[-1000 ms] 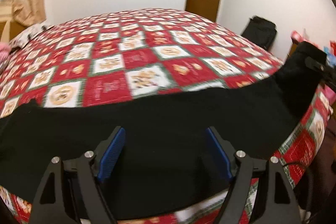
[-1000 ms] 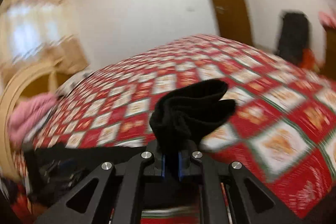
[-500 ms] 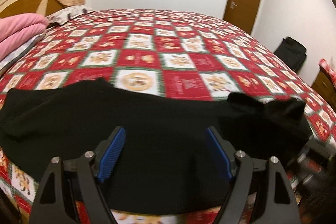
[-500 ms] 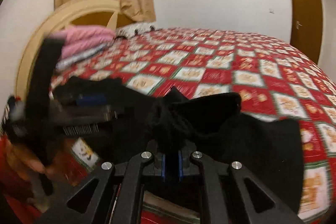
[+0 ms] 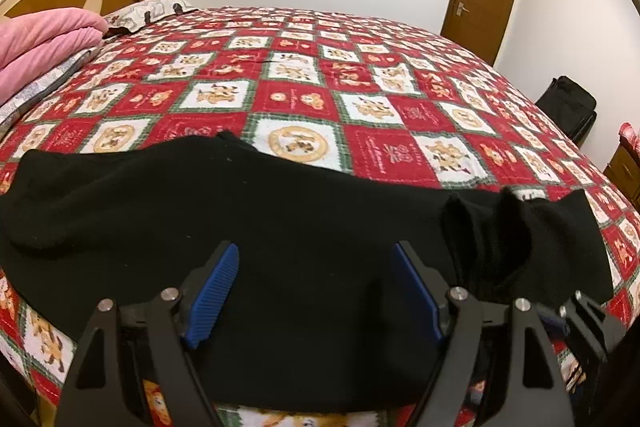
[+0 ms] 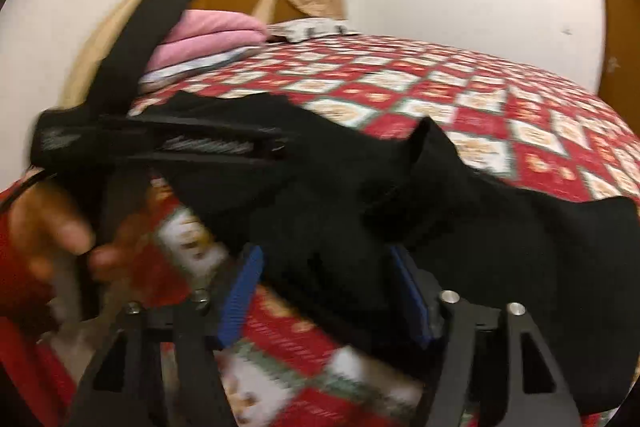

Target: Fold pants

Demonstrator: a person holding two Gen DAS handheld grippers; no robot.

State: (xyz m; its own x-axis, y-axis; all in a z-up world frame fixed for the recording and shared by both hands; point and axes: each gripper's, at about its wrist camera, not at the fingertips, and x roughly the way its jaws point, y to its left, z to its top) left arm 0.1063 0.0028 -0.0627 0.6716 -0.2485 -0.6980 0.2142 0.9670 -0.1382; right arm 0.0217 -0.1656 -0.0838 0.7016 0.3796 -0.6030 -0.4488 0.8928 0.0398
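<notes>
The black pants (image 5: 280,227) lie across the near edge of the bed, on the red patchwork bedspread (image 5: 304,83). One end is carried over and stands in a loose bunch (image 5: 516,239) on top of the garment at the right.

The right gripper (image 6: 326,301) has just been opening: its jaws stand apart with cloth between the blue pads (image 6: 240,297), and the pads no longer press on it. The left gripper (image 5: 316,291) hovers over the middle of the pants with its jaws wide apart and nothing gripped.

Step in hand, as judged: release of the folded-over end. To do it well, clear the right jaws fully from the cloth before withdrawing, so that no fibre drags the fold back. The bunch then needs flattening and its edges aligning with the layer below.

Edges and room: the pants sit at the bed's near edge, and part of the garment may overhang it. Avoid pulling toward that side. The bedspread beyond is free for smoothing strokes. The pink blanket (image 5: 44,43) at the headboard lies well apart. The two grippers work close together; the person's left hand (image 6: 48,227) shows just beside the right gripper's fingers.
</notes>
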